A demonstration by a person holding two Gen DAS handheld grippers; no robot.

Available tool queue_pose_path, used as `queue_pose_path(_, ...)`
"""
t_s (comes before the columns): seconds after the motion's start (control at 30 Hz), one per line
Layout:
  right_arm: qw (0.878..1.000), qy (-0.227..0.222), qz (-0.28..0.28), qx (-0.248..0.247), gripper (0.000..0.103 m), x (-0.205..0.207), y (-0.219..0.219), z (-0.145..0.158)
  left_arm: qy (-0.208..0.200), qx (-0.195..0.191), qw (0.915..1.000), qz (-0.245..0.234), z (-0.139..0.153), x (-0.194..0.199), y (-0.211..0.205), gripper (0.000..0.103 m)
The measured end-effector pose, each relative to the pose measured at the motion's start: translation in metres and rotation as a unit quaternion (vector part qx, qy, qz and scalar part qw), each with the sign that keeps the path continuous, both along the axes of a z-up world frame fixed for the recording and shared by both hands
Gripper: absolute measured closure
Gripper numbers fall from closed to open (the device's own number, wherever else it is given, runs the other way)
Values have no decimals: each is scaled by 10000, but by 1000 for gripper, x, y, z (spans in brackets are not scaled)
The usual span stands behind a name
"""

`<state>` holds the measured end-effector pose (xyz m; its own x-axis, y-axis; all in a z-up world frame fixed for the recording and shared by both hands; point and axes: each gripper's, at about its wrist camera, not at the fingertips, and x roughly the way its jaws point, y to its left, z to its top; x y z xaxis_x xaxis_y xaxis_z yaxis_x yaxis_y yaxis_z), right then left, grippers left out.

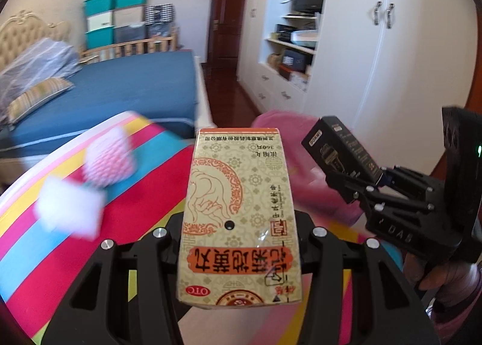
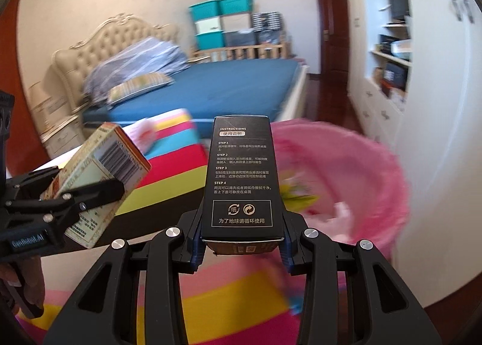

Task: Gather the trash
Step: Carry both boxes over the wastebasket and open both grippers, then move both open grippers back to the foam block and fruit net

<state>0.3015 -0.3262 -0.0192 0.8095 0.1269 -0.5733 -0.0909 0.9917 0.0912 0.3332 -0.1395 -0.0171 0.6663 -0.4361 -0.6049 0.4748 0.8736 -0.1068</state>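
My left gripper (image 1: 241,242) is shut on a beige medicine box (image 1: 238,218) with orange print, held lengthwise over the striped surface. To its right, my right gripper (image 1: 358,182) is shut on a black carton (image 1: 340,149). In the right wrist view the black carton (image 2: 241,176) sits between the blue pads (image 2: 196,242) of the right gripper (image 2: 241,239). A pink bin (image 2: 361,182) with scraps inside lies just beyond and to the right of it. The left gripper (image 2: 87,194) holds the beige box (image 2: 99,176) at the left. A white tissue (image 1: 70,209) and a pink mesh wrapper (image 1: 110,158) lie blurred on the striped surface.
A colourful striped surface (image 1: 60,239) lies below both grippers. Behind it stands a bed with a blue sheet (image 1: 120,89) and pillows. White wardrobes (image 1: 391,58) and shelves line the right wall, with a dark door (image 1: 229,16) and stacked storage boxes (image 1: 114,19) at the far end.
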Motion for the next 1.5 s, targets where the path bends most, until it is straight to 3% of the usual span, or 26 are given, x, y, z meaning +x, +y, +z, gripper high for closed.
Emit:
queue_pose_path(0.23, 9978, -56, -628, -195, 66, 17, -56, -1, 109, -262, 9983, -501, 4, 49, -69, 55)
queue_pose_path(0.43, 9958, -178, -857, -270, 61, 40, -80, -5, 79, -312, 9980, -548, -4, 78, -98, 53)
queue_pose_path(0.47, 9952, -183, -926, -267, 52, 44, -85, -7, 73, -342, 9981, -502, -5, 82, -99, 49)
queue_pose_path(0.5, 9948, -195, -975, -239, 45, 45, -89, -7, 51, -356, 9984, -428, -6, 84, -98, 34)
queue_pose_path(0.53, 9943, -218, -1030, -178, 44, 45, -94, -7, -20, -363, 9989, -297, -6, 85, -95, 23)
queue_pose_path(0.57, 9939, -228, -1074, -136, 42, 44, -97, -7, -92, -371, 9991, -180, -5, 86, -92, 20)
queue_pose_path(0.63, 9929, -241, -1159, -109, 40, 40, -103, -8, -200, -340, 9992, 43, -4, 82, -78, 12)
queue_pose_path(0.8, 9931, -143, -1160, -60, 40, 26, -102, -14, -289, -196, 9974, 626, -6, 64, -28, 5)
queue_pose_path(1.1, 9965, -13, -835, -63, 40, 13, -68, -16, -211, -81, 9915, 1281, -15, 12, 66, 5)
queue_pose_path(1.5, 9996, 118, 115, -248, 37, 22, 30, -13, -108, 155, 9756, 2185, -30, -30, 155, 5)
